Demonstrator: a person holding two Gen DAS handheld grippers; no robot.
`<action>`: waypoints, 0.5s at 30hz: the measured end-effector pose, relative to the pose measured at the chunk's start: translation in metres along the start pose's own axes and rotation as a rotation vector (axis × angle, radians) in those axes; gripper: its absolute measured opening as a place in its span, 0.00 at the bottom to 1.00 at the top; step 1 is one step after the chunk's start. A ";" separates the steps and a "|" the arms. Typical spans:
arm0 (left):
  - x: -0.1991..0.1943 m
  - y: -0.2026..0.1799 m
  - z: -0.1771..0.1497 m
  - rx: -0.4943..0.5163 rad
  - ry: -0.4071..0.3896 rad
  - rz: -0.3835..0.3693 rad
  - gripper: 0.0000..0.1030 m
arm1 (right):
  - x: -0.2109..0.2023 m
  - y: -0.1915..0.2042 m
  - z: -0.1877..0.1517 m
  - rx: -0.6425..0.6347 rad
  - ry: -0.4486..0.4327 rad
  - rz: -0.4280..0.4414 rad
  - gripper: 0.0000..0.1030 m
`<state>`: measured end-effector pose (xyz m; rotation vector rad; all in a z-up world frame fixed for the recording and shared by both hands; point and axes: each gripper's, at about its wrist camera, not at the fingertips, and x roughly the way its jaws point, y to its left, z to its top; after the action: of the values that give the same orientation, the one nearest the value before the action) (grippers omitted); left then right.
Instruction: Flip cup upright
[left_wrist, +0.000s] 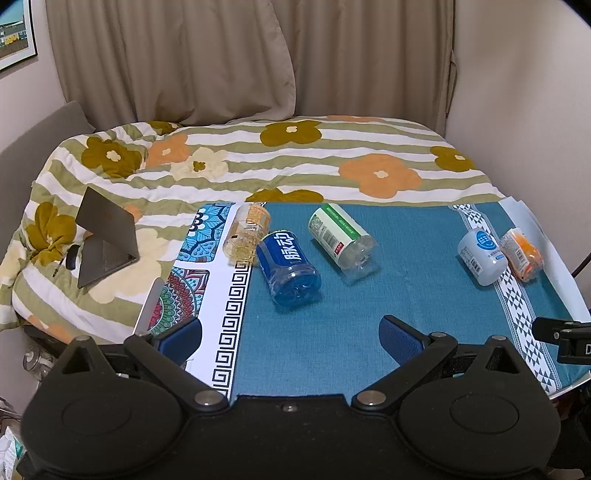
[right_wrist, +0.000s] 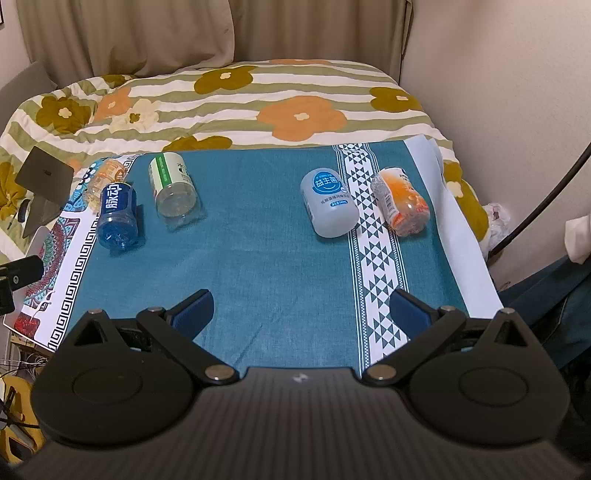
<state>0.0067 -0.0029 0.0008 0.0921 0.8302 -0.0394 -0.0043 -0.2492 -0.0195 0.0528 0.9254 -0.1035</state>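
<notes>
Several cut-bottle cups lie on their sides on the blue tablecloth (left_wrist: 406, 266). At the left lie a blue cup (left_wrist: 286, 269), a green-labelled clear cup (left_wrist: 341, 236) and a yellow-patterned clear cup (left_wrist: 249, 234). At the right lie a pale grey cup (left_wrist: 480, 254) and an orange cup (left_wrist: 524, 254). The right wrist view shows the blue cup (right_wrist: 116, 214), green cup (right_wrist: 171, 188), yellow cup (right_wrist: 105, 177), grey cup (right_wrist: 328, 206) and orange cup (right_wrist: 402, 205). My left gripper (left_wrist: 291, 336) is open and empty, short of the blue cup. My right gripper (right_wrist: 301, 310) is open and empty, short of the grey cup.
The table abuts a bed with a flowered quilt (left_wrist: 295, 158). A grey laptop (left_wrist: 105, 240) stands open on the quilt at the left. The cloth's left border has patterned mandalas (left_wrist: 192, 266). Walls and curtains (left_wrist: 184, 55) close in behind and right.
</notes>
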 end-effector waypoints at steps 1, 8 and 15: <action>0.000 0.000 0.000 -0.002 0.000 0.001 1.00 | 0.000 0.000 0.000 0.000 0.000 0.001 1.00; -0.005 -0.006 0.002 -0.029 0.006 0.018 1.00 | 0.000 -0.002 0.003 -0.015 0.015 0.023 1.00; 0.000 -0.015 0.012 -0.071 0.009 0.038 1.00 | 0.006 -0.021 0.014 -0.040 0.022 0.089 1.00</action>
<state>0.0146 -0.0194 0.0077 0.0414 0.8374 0.0266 0.0083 -0.2712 -0.0161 0.0577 0.9458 -0.0020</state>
